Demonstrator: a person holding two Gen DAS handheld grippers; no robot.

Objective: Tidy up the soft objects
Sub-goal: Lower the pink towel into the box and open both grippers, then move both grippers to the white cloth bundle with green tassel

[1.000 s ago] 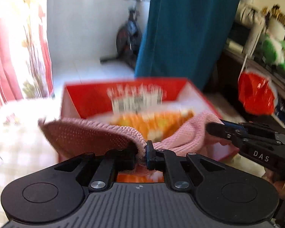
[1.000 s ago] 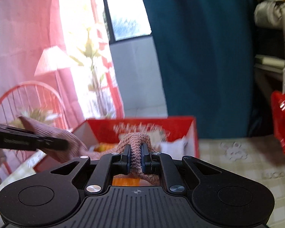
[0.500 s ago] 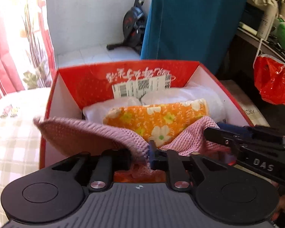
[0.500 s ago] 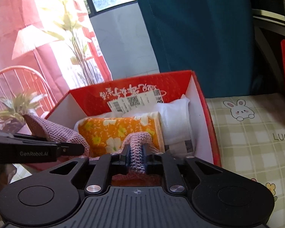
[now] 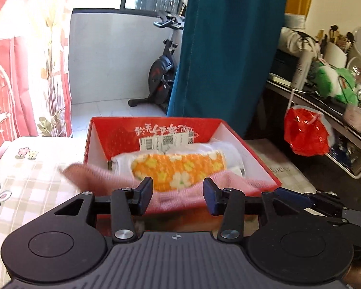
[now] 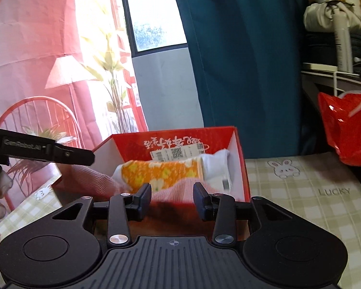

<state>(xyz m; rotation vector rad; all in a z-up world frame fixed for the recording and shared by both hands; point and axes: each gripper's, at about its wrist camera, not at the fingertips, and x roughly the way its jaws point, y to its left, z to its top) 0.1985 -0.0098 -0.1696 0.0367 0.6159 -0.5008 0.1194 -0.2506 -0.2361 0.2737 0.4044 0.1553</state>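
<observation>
A red cardboard box [image 5: 113,132] [image 6: 240,168] stands on the checked cloth. In it lie an orange flowered cloth [image 5: 180,168] [image 6: 156,171] and a white cloth [image 5: 226,149] [image 6: 216,163]. A pink knitted cloth [image 5: 175,195] [image 6: 175,190] drapes over the box's near wall, its left end blurred. My left gripper [image 5: 178,192] is open and empty just in front of it. My right gripper [image 6: 172,198] is open and empty too, beside the left one; it also shows in the left wrist view [image 5: 308,202].
The checked bunny-print cloth [image 6: 300,192] covers the surface around the box. A red plastic bag [image 5: 305,134] hangs from a cluttered shelf at the right. A teal curtain [image 5: 228,48] hangs behind the box. An exercise bike [image 5: 161,77] stands beyond.
Both grippers were shut on the pink knitted cloth over the box. Both have opened and drawn back, and the cloth has dropped onto the box's near edge.
</observation>
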